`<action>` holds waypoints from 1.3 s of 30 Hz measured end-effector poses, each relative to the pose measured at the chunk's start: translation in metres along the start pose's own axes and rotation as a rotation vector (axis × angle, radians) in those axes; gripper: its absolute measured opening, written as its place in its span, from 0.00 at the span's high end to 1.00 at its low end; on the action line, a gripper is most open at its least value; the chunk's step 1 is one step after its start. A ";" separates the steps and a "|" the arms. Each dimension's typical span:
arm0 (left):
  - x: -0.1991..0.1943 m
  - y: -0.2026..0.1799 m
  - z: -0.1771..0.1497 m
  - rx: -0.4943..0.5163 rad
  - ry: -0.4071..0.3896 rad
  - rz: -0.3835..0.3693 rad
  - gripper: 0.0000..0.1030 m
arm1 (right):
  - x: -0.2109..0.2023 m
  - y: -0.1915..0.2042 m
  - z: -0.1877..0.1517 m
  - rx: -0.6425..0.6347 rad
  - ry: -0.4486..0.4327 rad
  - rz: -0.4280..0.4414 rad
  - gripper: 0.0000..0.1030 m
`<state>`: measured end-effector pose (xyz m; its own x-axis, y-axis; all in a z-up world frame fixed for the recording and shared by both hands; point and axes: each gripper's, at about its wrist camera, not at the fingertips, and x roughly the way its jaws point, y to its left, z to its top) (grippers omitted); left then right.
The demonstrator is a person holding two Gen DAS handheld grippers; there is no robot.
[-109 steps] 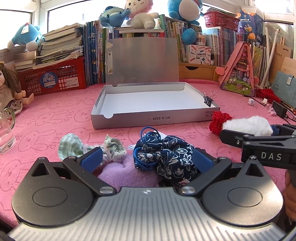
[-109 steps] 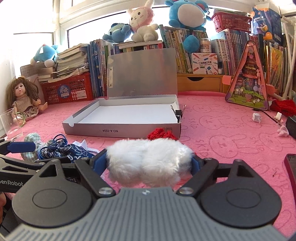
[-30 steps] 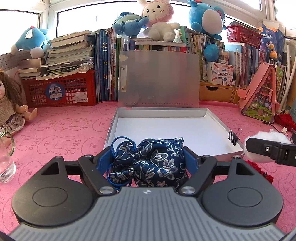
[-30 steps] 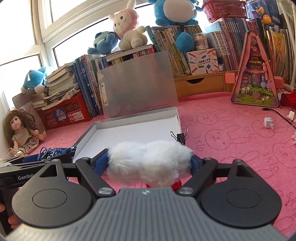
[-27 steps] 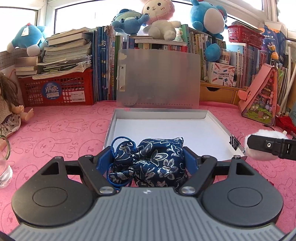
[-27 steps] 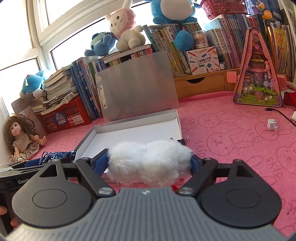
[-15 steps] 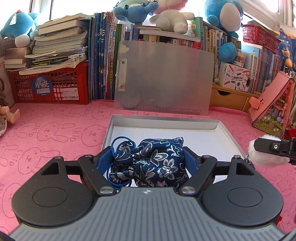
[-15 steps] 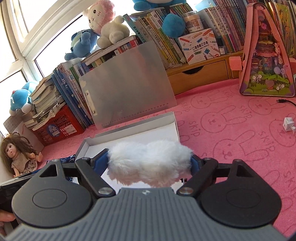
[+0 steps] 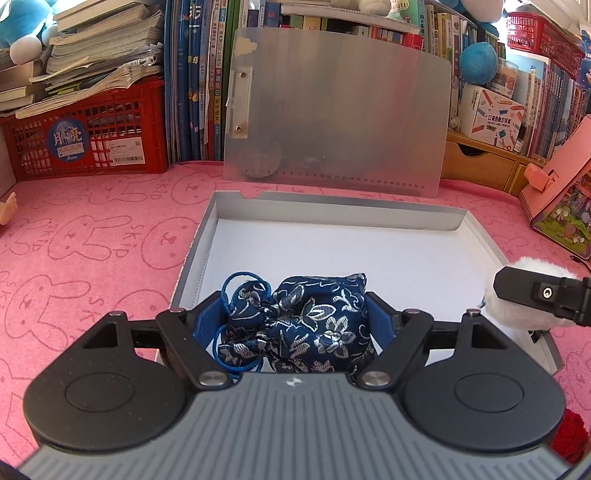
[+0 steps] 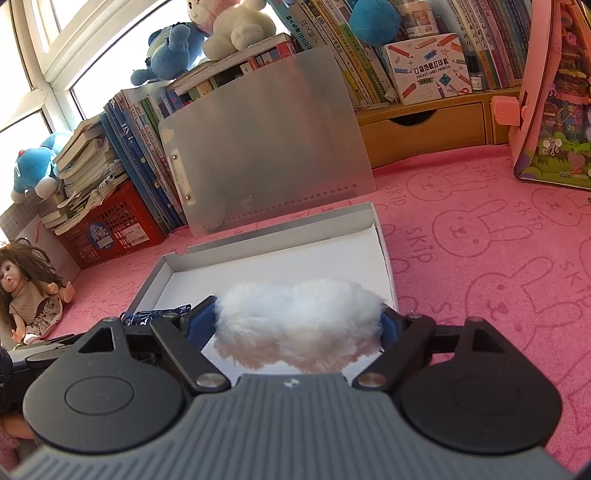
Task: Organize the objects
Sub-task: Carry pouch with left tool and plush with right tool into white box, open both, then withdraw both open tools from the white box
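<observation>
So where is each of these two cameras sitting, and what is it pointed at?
Left wrist: on the left gripper, looking along its fingers over the blue floral pouch into the open box.
Right wrist: on the right gripper, looking past the white fluffy thing into that box.
Shared: box, clipboard, pink cloth.

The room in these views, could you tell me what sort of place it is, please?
Probably a child's bedroom or study corner at home: plush toys sit on rows of books, a doll leans nearby, and a pink rabbit-print cloth covers the surface.
</observation>
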<state>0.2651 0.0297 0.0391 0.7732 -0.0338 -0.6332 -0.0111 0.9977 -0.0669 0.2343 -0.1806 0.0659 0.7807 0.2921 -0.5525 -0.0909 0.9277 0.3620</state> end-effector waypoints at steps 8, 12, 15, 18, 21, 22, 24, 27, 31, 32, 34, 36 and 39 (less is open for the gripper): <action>0.012 0.002 -0.003 0.007 0.026 0.003 0.19 | 0.006 0.001 0.001 -0.019 0.007 -0.010 0.17; 0.006 0.001 -0.002 0.014 0.017 -0.003 0.17 | 0.005 0.003 0.002 -0.028 -0.007 -0.014 0.12; -0.004 0.000 0.000 0.016 -0.008 -0.022 0.09 | 0.001 0.004 0.003 -0.028 -0.018 -0.007 0.11; -0.016 -0.002 0.003 0.019 -0.029 -0.031 0.07 | -0.006 0.008 0.004 -0.046 -0.029 -0.011 0.11; -0.029 -0.003 0.004 0.033 -0.050 -0.029 0.06 | -0.017 0.011 0.005 -0.065 -0.047 -0.012 0.11; -0.033 -0.003 0.004 0.038 -0.056 -0.031 0.06 | -0.022 0.012 0.005 -0.069 -0.056 -0.011 0.10; -0.045 -0.004 0.003 0.046 -0.073 -0.037 0.05 | -0.032 0.012 0.005 -0.073 -0.073 -0.006 0.10; -0.065 -0.004 0.000 0.055 -0.102 -0.056 0.05 | -0.048 0.012 0.004 -0.069 -0.092 0.009 0.09; -0.092 -0.007 -0.008 0.077 -0.136 -0.085 0.04 | -0.067 0.011 -0.001 -0.068 -0.112 0.030 0.08; -0.099 -0.007 -0.011 0.083 -0.145 -0.091 0.04 | -0.073 0.011 -0.003 -0.073 -0.117 0.033 0.08; -0.113 -0.007 -0.018 0.095 -0.167 -0.101 0.04 | -0.084 0.011 -0.009 -0.086 -0.131 0.034 0.07; -0.128 -0.007 -0.028 0.105 -0.187 -0.110 0.04 | -0.094 0.011 -0.016 -0.101 -0.142 0.033 0.07; -0.145 -0.006 -0.045 0.109 -0.206 -0.121 0.03 | -0.108 0.012 -0.029 -0.126 -0.157 0.027 0.07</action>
<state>0.1246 0.0256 0.0969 0.8778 -0.1517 -0.4543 0.1490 0.9879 -0.0421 0.1314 -0.1945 0.1081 0.8628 0.2869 -0.4163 -0.1825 0.9446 0.2726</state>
